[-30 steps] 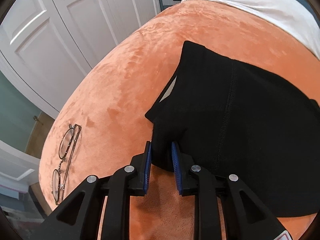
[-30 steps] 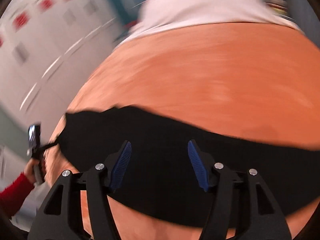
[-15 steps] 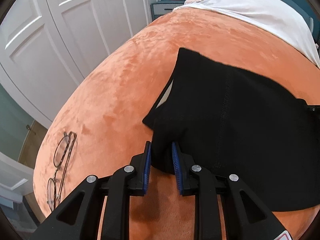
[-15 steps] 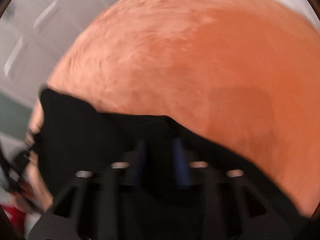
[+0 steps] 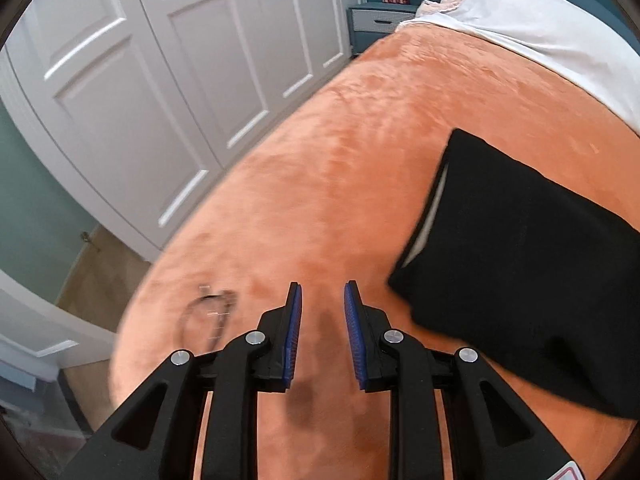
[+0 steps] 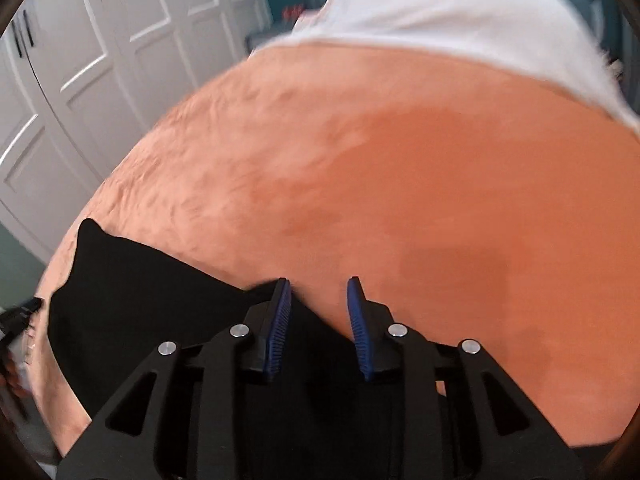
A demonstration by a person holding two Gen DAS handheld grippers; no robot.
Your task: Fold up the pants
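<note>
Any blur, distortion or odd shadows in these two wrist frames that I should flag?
Left wrist view: fisheye bends the wardrobe doors; the glasses are smeared by motion; the left gripper casts a dark shadow on the orange blanket. Right wrist view: blur softens the white sheet; the black pants show no detail.

Place: a bedroom in a home
Bed (image 5: 360, 168): covered with an orange plush blanket, white sheet (image 5: 540, 32) at the far end
Wardrobe (image 5: 160, 80): white panelled doors along the bedside
Nightstand (image 5: 380, 20): blue-grey, with drawers, against a teal wall
Floor (image 5: 100, 264): wood
Personal item: eyeglasses (image 5: 208, 316) on the blanket
</note>
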